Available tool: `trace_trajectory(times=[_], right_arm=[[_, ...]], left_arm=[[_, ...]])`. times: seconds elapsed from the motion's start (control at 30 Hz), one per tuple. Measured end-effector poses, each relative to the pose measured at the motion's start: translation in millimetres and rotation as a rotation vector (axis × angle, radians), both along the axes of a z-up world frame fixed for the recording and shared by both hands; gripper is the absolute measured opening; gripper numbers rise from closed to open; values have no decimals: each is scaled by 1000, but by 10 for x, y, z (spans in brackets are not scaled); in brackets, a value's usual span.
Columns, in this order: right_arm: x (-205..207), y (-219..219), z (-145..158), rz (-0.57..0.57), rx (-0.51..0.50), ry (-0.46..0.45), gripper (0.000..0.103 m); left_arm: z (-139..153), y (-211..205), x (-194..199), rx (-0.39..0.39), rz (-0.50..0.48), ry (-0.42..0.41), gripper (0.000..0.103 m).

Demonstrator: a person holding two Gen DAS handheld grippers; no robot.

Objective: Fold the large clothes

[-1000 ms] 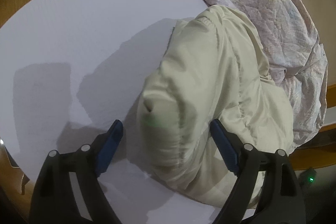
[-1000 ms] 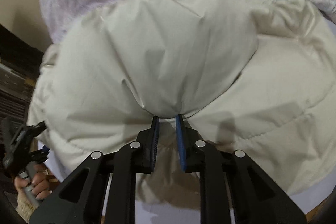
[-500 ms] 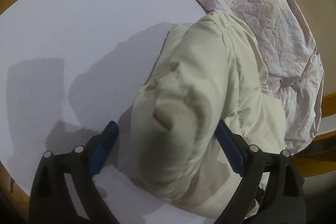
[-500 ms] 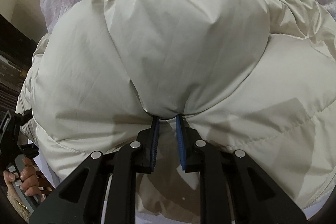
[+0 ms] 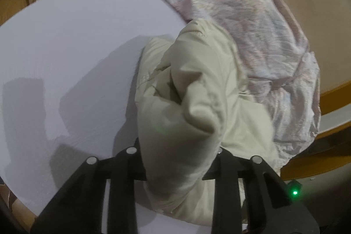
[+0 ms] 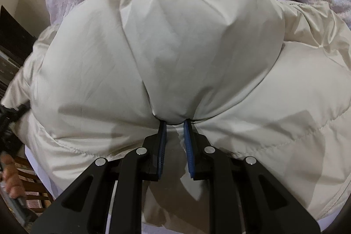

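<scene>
Two grippers are both gripping one cream padded jacket (image 5: 197, 89), which is lying bunched on the right part of a round white table (image 5: 72, 54), against a pale pink quilt (image 5: 248, 21).

From the left wrist view, the left gripper (image 5: 177, 159) has just been closing, and its jaws are now squeezing a thick roll of the jacket, probably a sleeve end or a hem corner; the pads are hidden by the cloth. The fabric here is blurring, so the bite is hard to judge. Slick padded shell may be sliding out if the roll is only being pinched at its outer layer. Part of the jacket is hanging past the table's near edge, so a lost grip could be letting that weight drag the garment toward the floor.

From the right wrist view, the right gripper (image 6: 174, 124) is standing narrow, its blue pads (image 6: 188, 146) nipping a small pucker of the jacket's shell at their tips. That hold looks shallow to me; a pull from the other side may be tearing it free, or lifting only the outer layer. A person's hand (image 6: 9, 177) is showing at the left edge. The quilt is touching the jacket's far side and may be getting caught up in any fold.
</scene>
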State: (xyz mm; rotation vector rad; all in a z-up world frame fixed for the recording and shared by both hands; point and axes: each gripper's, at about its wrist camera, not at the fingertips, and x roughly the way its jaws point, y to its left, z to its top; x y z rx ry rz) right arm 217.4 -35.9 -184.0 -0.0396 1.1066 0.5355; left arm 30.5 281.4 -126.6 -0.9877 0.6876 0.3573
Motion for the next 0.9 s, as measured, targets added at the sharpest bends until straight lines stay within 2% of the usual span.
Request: trace_trajectory(times=[0.17, 0.5, 0.7, 0.9], right_arm=[[-7, 63, 2, 2, -20, -15, 18], [41, 30, -21, -4, 35, 12, 18], [87, -43, -41, -1, 84, 39, 18], [157, -122, -42, 2, 138, 81, 18]], left_arm=[[383, -184, 54, 72, -76, -89, 25], [1048, -801, 328, 129, -271, -269, 24], [1251, -1229, 510, 164, -381, -312, 25], [1310, -1662, 708, 190, -473, -311, 26]])
